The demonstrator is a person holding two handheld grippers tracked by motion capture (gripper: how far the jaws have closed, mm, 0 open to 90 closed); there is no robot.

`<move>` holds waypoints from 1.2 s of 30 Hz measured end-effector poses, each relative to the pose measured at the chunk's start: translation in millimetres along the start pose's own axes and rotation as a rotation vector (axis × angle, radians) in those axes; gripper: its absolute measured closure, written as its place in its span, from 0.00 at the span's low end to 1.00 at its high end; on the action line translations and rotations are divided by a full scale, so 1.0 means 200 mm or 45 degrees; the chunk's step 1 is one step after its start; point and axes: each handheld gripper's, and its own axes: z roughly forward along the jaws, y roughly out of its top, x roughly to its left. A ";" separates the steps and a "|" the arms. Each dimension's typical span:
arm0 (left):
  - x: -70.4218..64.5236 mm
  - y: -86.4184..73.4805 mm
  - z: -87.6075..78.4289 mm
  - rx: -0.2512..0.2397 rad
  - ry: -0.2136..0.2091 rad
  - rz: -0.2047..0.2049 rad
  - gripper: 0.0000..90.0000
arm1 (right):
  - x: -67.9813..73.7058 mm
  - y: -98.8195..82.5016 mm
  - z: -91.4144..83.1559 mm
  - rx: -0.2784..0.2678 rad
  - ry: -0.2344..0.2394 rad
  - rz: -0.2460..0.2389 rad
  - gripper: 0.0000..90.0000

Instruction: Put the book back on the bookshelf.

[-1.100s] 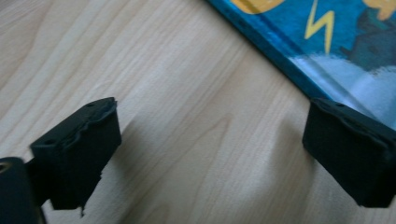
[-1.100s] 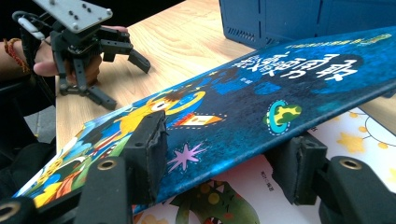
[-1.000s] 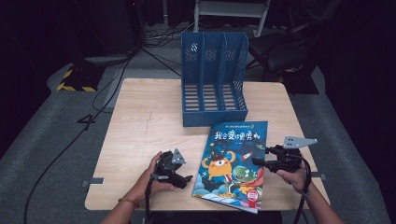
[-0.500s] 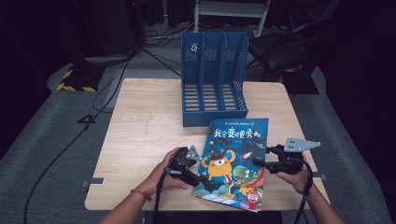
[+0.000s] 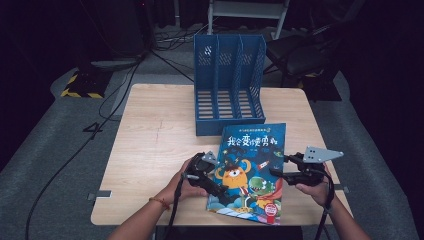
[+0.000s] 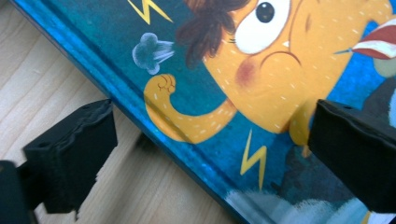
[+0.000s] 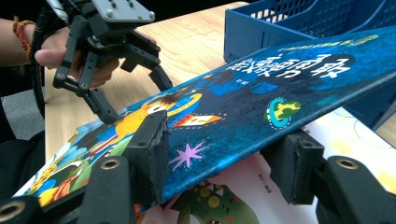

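Book (image 5: 252, 172) lies on counter (image 5: 150, 150) before blue rack (image 5: 230, 85). Right gripper (image 7: 219, 172) pinches its lifted cover. Left gripper (image 5: 212, 182) moved in, fingers just opened wide astride book's left edge; likely lift next.

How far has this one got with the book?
Early stage. Done: the book lies in front of the blue file holder, its cover raised off the pages. In hand: the right gripper has that cover between its jaws; the left gripper, jaws just opening, straddles the opposite edge unclamped. Left: lifting the book; the holder's slots look empty.
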 end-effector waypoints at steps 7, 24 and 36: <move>0.05 0.02 0.01 -0.054 -0.100 -0.049 0.00 | 0.02 0.04 0.00 -0.016 -0.012 -0.071 0.48; 0.04 0.13 -0.10 -0.294 0.048 -0.049 0.10 | 0.07 0.14 -0.05 -0.057 -0.069 -0.282 0.53; -0.04 0.12 -0.22 -0.430 0.124 0.068 0.19 | 0.12 0.11 -0.09 -0.047 -0.119 -0.339 0.57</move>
